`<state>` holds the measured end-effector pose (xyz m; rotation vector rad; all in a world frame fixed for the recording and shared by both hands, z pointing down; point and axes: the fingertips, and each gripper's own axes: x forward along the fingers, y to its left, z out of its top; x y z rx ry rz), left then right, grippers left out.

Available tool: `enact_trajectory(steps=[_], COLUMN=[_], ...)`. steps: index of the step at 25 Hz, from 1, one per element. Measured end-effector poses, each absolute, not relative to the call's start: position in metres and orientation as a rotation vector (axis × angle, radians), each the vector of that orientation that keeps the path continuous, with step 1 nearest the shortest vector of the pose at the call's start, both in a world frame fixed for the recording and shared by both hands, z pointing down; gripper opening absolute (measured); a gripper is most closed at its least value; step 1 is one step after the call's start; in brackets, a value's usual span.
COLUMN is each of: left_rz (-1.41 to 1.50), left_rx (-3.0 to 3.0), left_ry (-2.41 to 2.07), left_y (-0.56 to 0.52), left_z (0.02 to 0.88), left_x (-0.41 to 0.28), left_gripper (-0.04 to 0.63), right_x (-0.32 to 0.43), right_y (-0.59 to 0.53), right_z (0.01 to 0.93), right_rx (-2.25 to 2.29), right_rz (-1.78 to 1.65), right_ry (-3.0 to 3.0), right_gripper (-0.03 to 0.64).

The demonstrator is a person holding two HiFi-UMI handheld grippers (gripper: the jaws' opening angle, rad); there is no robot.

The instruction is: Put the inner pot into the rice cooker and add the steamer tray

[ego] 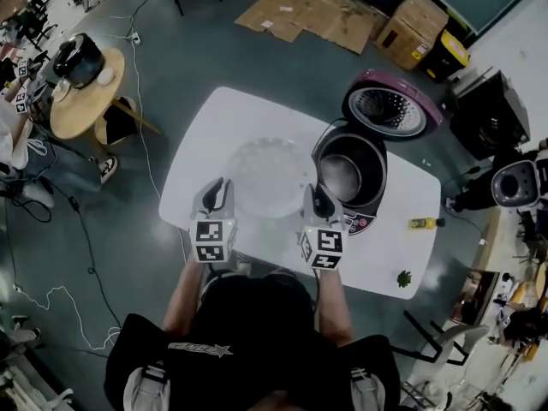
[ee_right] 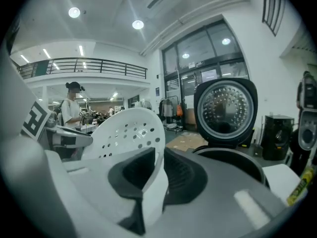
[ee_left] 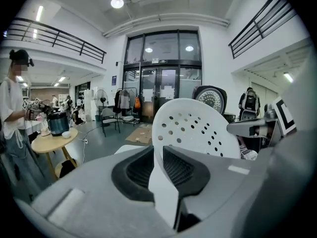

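Head view takes in a white table (ego: 201, 148) on a grey floor, with a person standing at its near edge and a gripper in each hand; the left gripper (ego: 217, 187) and the right gripper (ego: 316, 195) sit on opposite sides of the steamer tray (ego: 265, 178), a pale round perforated dish held over the middle of the table, just left of the rice cooker (ego: 370, 197); the cooker stands at the right of the table with its lid (ego: 392, 108) swung up and back, and the inner pot (ego: 342, 176) sits inside the body, its metal showing.

Left gripper view shows the left gripper (ee_left: 158, 168) with its dark pads clamped on the tray's (ee_left: 195, 128) thin white rim, the holed dish rising beyond the jaws; the right gripper (ee_left: 257, 128) shows at the far right edge of the tray; a person (ee_left: 12, 108) stands at the left by a round wooden table (ee_left: 49, 142).

Right gripper view shows the right gripper (ee_right: 156, 170) likewise closed on the rim of the tray (ee_right: 129, 133), with the cooker's open body (ee_right: 237, 158) just to the right and its raised lid (ee_right: 227, 110) behind; the left gripper (ee_right: 59, 135) is across the tray.

Near the right end of the white table lie a small yellow object (ego: 424, 223) and a small green one (ego: 404, 277), well apart from the tray; flattened cardboard (ego: 308, 11) lies on the far floor.
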<state>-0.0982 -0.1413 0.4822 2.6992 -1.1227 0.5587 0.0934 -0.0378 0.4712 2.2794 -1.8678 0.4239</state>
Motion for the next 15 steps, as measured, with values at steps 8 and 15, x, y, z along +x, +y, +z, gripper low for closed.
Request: enact_trajectory(steps=[8, 15], left_rz=[0.491, 0.422], left_rx=[2.839, 2.937], left_ry=[-0.945, -0.785], left_y=[-0.136, -0.125], left_z=[0.454, 0.434], left_x=[-0.033, 0.024], left_gripper=[0.061, 0.061], right_x=[0.140, 0.181], right_y=[-0.007, 0.024], right_z=[0.443, 0.420], right_rx=[2.456, 2.594], right_rz=[0.346, 0.277], right_ry=[-1.723, -1.575], right_gripper=[0.049, 0.048])
